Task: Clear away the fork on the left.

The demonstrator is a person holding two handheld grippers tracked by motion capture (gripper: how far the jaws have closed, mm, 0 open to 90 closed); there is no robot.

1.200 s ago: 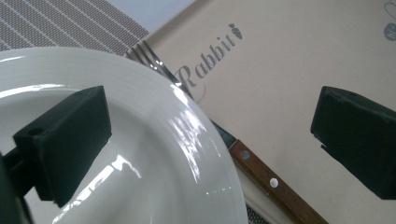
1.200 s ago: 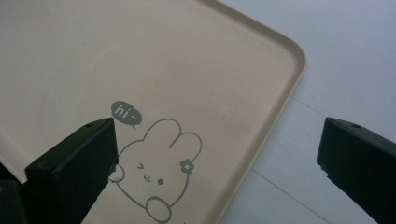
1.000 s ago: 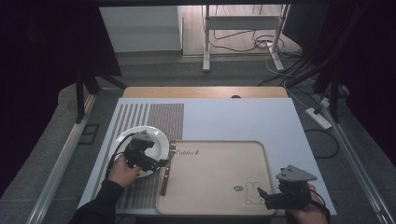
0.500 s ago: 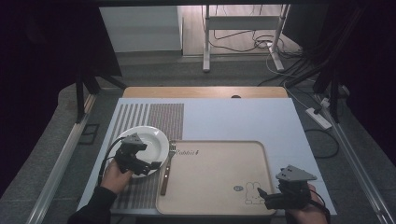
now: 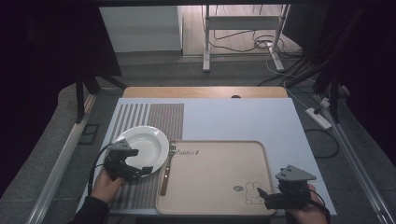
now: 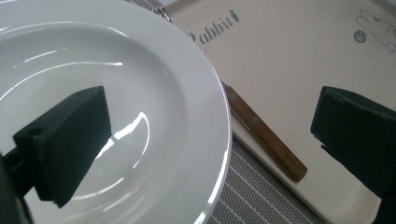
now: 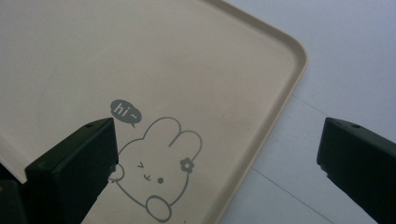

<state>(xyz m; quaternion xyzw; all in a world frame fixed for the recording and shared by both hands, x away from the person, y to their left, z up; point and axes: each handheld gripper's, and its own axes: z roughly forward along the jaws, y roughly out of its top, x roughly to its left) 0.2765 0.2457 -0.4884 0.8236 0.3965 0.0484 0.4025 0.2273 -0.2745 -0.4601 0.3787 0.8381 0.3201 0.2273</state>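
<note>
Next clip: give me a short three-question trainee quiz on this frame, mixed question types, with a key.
1. True or false: the left gripper is open near the white plate.
2. Where does the fork lie? A) in the plate B) along the tray's left edge C) by the rabbit print
3. Fill in: the right gripper hovers open at the beige tray's near-right ____.

Key: 1 true; 2 B; 3 corner.

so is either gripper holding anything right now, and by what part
Nothing is held. The left gripper is open, its jaws straddling the near rim of the white plate without closing on it. The right gripper is open over the tray's corner.
</note>
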